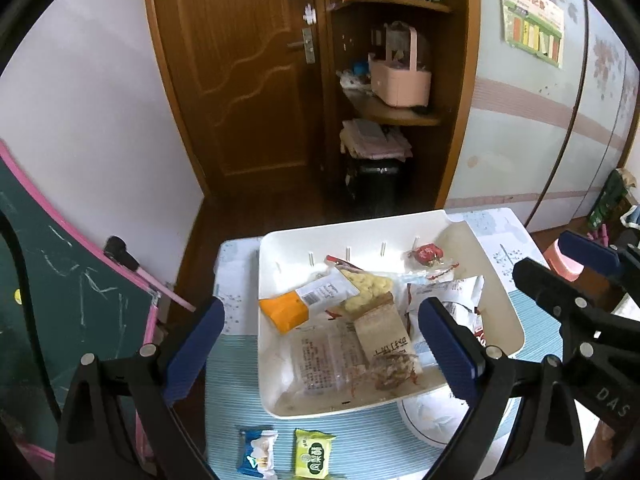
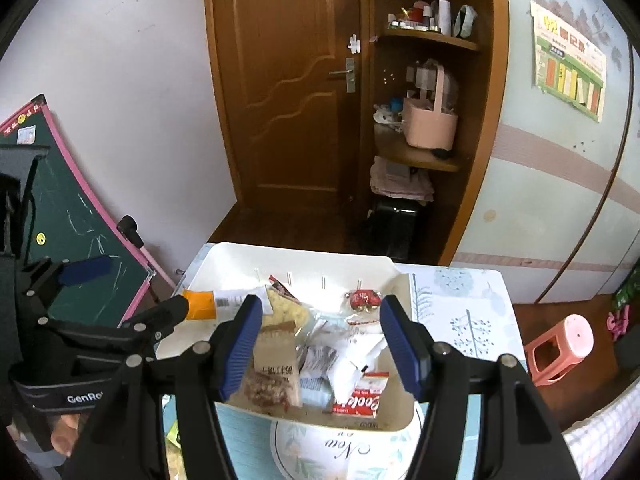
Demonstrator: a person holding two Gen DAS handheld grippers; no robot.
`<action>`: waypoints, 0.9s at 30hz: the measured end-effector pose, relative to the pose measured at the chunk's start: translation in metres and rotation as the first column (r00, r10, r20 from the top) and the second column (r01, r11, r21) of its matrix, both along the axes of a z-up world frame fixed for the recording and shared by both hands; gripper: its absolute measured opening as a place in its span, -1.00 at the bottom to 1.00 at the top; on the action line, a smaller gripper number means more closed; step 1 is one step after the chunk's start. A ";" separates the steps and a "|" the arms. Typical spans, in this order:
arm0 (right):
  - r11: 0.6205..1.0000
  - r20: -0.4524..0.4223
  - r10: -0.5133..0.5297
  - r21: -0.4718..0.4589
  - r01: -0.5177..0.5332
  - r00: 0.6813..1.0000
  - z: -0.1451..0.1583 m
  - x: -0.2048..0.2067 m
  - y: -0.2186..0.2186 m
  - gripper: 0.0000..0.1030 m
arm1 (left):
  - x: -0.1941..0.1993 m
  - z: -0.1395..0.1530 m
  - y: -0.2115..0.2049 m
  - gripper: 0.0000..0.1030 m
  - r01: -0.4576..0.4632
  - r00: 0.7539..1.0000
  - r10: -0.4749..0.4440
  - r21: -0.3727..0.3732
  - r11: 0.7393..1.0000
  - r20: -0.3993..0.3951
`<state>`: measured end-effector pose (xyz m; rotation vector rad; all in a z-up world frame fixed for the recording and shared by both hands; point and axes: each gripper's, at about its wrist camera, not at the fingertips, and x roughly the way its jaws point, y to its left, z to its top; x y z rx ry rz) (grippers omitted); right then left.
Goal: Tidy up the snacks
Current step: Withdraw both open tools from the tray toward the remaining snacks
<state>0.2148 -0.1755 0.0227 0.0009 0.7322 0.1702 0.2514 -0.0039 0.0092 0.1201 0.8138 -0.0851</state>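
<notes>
A white tray (image 1: 272,360) on a small table holds several snack packets: an orange one (image 1: 284,312), a clear bag of yellow biscuits (image 1: 366,286), a brown paper one (image 1: 384,336) and a small red one (image 1: 426,254). My left gripper (image 1: 324,344) hangs over the tray's near half, open wide, with nothing pinched. Two packets lie on the cloth in front of the tray, one blue-white (image 1: 258,454) and one yellow-green (image 1: 312,456). My right gripper (image 2: 322,348) hovers open above the tray's (image 2: 224,256) right half, over a red-and-white packet (image 2: 360,400).
A flowered plate (image 2: 340,448) sticks out from under the tray's near corner. A green chalkboard (image 1: 60,300) leans at the table's left. A pink stool (image 2: 560,348) stands on the floor to the right. Behind the table are a wooden door (image 1: 240,80) and corner shelves.
</notes>
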 end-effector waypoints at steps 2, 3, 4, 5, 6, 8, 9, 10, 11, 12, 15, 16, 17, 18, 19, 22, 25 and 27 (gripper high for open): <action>1.000 -0.003 0.005 0.005 -0.005 1.000 0.000 -0.008 0.001 0.20 | -0.013 0.002 0.003 0.89 0.001 1.000 -0.001 -0.007 1.000 0.019; 1.000 -0.004 0.005 0.006 -0.005 1.000 0.000 -0.012 0.001 0.20 | -0.019 0.002 0.004 0.89 0.003 1.000 -0.003 -0.016 1.000 0.019; 1.000 -0.006 0.004 0.008 -0.004 1.000 0.000 -0.015 0.000 0.20 | -0.023 0.002 0.006 0.89 0.003 1.000 -0.003 -0.023 1.000 0.015; 1.000 -0.008 0.005 0.009 -0.005 1.000 0.001 -0.020 0.000 0.20 | -0.027 0.002 0.008 0.89 0.005 1.000 -0.005 -0.035 0.999 0.006; 1.000 -0.011 0.007 0.010 -0.007 1.000 0.000 -0.024 0.000 0.20 | -0.033 0.001 0.011 0.89 0.010 1.000 -0.010 -0.052 0.999 -0.006; 1.000 -0.012 0.008 0.004 -0.008 1.000 0.000 -0.033 0.002 0.20 | -0.043 0.001 0.014 0.89 0.019 1.000 -0.019 -0.068 0.998 -0.009; 1.000 -0.010 0.009 -0.001 -0.009 1.000 -0.001 -0.038 0.003 0.20 | -0.049 0.001 0.015 0.89 0.023 1.000 -0.024 -0.068 0.997 -0.005; 1.000 -0.008 0.014 -0.007 -0.014 1.000 -0.002 -0.044 0.005 0.20 | -0.057 0.001 0.016 0.89 0.030 1.000 -0.030 -0.065 0.997 0.003; 1.000 -0.008 0.017 -0.010 -0.017 1.000 -0.003 -0.050 0.006 0.20 | -0.063 0.000 0.017 0.89 0.038 0.999 -0.037 -0.063 0.997 0.009; 1.000 -0.010 0.019 -0.012 -0.019 1.000 -0.004 -0.055 0.008 0.20 | -0.070 0.000 0.018 0.89 0.048 0.999 -0.048 -0.063 0.997 0.011; 1.000 -0.019 0.022 -0.007 -0.023 1.000 -0.009 -0.072 0.011 0.20 | -0.094 -0.001 0.017 0.89 0.096 0.995 -0.095 -0.063 0.993 0.017; 1.000 -0.021 0.023 -0.003 -0.023 1.000 -0.011 -0.079 0.012 0.20 | -0.103 0.000 0.016 0.89 0.113 0.993 -0.111 -0.053 0.992 0.030; 1.000 -0.021 0.023 0.000 -0.023 1.000 -0.012 -0.084 0.012 0.20 | -0.112 0.001 0.015 0.89 0.128 0.991 -0.126 -0.041 0.991 0.045; 1.000 -0.019 0.023 0.005 -0.023 1.000 -0.014 -0.090 0.012 0.20 | -0.120 0.002 0.014 0.89 0.140 0.989 -0.138 -0.031 0.990 0.059; 1.000 -0.019 0.022 0.012 -0.022 1.000 -0.016 -0.097 0.013 0.20 | -0.130 0.004 0.013 0.89 0.151 0.986 -0.149 -0.020 0.988 0.076; 0.999 -0.027 0.020 0.031 -0.020 0.999 -0.023 -0.114 0.014 0.20 | -0.147 0.007 0.014 0.89 0.155 0.983 -0.152 -0.019 0.988 0.106; 1.000 -0.028 0.018 0.026 -0.017 0.999 -0.029 -0.130 0.019 0.20 | -0.163 0.007 0.019 0.89 0.137 0.983 -0.133 -0.022 0.990 0.126; 1.000 -0.027 0.012 0.027 -0.012 1.000 -0.033 -0.138 0.021 0.20 | -0.168 0.003 0.021 0.89 0.133 0.985 -0.129 -0.024 0.991 0.117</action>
